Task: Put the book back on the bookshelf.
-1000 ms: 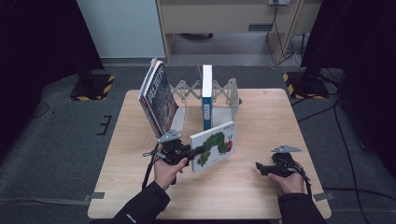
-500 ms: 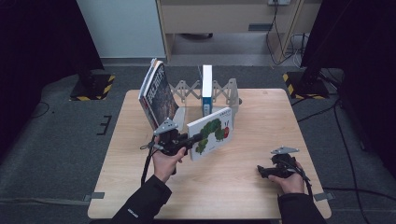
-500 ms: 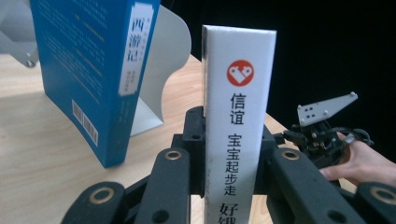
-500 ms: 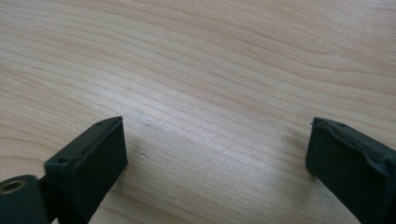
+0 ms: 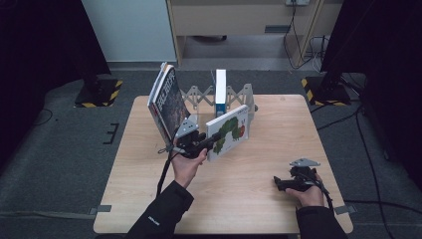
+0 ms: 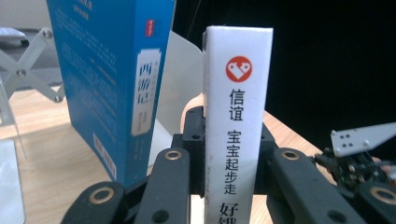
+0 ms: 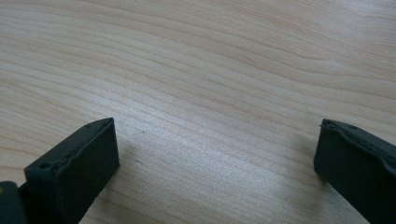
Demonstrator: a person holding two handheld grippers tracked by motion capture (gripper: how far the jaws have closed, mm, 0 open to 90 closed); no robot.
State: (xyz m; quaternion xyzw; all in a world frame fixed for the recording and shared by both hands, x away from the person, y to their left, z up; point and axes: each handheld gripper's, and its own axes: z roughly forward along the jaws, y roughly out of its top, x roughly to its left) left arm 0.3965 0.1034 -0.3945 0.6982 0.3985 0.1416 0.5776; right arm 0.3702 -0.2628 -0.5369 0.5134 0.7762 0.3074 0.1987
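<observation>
Moved: picture book (image 5: 227, 132), lifted toward frame centre, nearer the rack (image 5: 239, 94). Left tongs (image 5: 211, 142) clamp its spine. Right tongs (image 5: 276, 183) have just opened, empty, lower right. Risk: tilted book could clip the blue book (image 5: 220, 89).

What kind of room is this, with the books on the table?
Probably a lab or recording studio, not a home. A lone wooden table stands on grey carpet with black curtains at the sides, its spot marked by floor tape, and yellow-and-black striped stand bases sit nearby.
</observation>
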